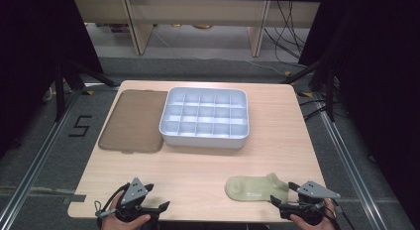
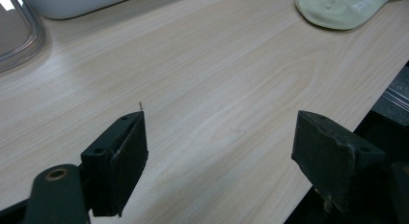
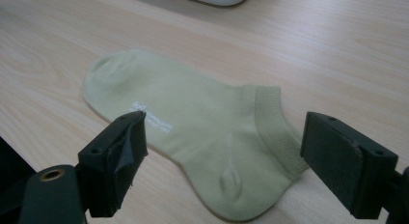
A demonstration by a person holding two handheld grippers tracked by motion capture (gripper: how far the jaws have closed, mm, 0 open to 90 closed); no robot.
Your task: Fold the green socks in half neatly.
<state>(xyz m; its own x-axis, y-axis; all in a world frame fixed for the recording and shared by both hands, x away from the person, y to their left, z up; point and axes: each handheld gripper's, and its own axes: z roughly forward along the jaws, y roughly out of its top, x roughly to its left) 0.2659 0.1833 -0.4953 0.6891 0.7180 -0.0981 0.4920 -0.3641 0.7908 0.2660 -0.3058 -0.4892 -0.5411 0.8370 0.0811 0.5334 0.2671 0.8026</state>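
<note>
Pale green ankle sock [image 3: 193,132] flat on light wood worktop [image 1: 198,175], just ahead of right hand-held gripper [image 3: 222,151], jaws apart. Left hand-held gripper [image 2: 217,147] also apart, over bare wood.

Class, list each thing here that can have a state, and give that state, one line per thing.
Sock: lying flat, unfolded, untouched.
Divided box: uncovered, compartments empty.
Lid: off, lying flat left of the box.
Left tool: open, holding nothing.
Right tool: open, over the sock, not gripping it.
</note>
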